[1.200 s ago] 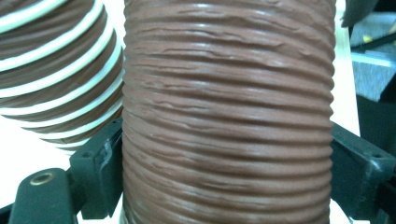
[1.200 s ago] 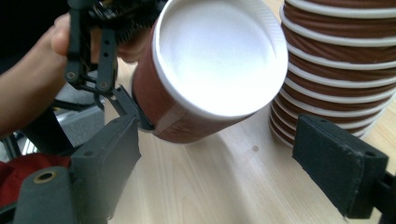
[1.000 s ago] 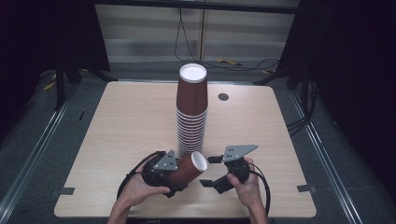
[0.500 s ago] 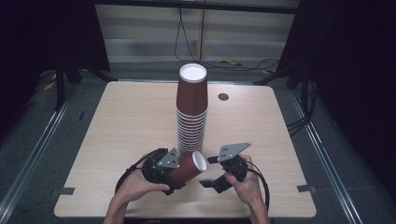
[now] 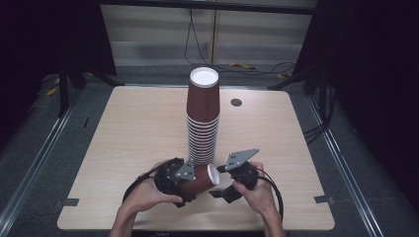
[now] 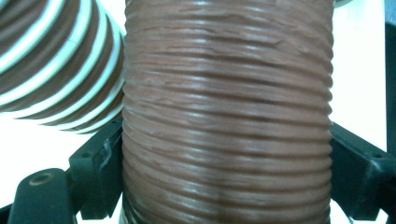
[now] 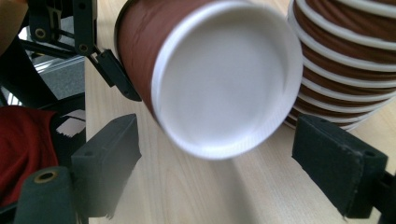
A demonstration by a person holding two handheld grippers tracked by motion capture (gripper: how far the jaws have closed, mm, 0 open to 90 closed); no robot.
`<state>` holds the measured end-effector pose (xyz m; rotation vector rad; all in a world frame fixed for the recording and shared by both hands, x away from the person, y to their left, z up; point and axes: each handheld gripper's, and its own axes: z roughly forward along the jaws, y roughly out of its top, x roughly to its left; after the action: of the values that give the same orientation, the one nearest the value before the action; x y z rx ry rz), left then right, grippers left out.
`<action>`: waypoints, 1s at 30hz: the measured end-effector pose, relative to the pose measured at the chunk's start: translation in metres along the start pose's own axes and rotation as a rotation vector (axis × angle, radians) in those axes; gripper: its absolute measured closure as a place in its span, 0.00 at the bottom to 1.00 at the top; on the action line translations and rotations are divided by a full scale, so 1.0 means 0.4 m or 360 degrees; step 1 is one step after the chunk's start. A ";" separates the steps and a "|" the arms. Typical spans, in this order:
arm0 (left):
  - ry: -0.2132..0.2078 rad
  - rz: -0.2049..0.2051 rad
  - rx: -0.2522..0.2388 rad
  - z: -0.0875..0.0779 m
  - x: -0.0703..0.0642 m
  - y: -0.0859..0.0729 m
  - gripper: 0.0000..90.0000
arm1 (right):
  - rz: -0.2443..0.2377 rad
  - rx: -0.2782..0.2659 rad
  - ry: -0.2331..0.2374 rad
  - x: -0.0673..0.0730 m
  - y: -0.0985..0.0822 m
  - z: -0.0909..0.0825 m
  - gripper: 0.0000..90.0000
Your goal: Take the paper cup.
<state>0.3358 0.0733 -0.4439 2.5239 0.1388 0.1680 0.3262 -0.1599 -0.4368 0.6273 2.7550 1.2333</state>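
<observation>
Cup (image 5: 200, 178) sideways, mouth toward right tool (image 5: 223, 186)

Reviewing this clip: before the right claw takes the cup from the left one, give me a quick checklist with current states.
1. Left claw clamped on cup: ok, both jaws press its ribbed wall.
2. Right claw open: ok, jaws stand wide apart.
3. Cup base faces the right claw: ok.
4. Cup between the right jaws: not ok, it lies ahead of them.
5. Stack upright: ok.
6. Cup clear of the stack: cannot tell, they look very close.
</observation>
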 end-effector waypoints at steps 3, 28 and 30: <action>0.0002 0.0017 0.0026 0.001 0.001 0.002 0.15 | 0.0008 0.0024 0.0025 -0.001 0.002 0.008 0.16; -0.0023 0.0117 0.0083 0.016 -0.020 0.024 0.15 | -0.0096 0.0164 0.0136 0.004 0.041 0.041 0.16; -0.0018 0.0106 0.0077 0.019 -0.023 0.024 0.15 | -0.0101 0.0164 0.0149 0.004 0.042 0.043 0.16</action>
<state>0.3284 0.0599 -0.4453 2.5787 0.0545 0.1789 0.3342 -0.1372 -0.4363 0.4969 2.9061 1.1430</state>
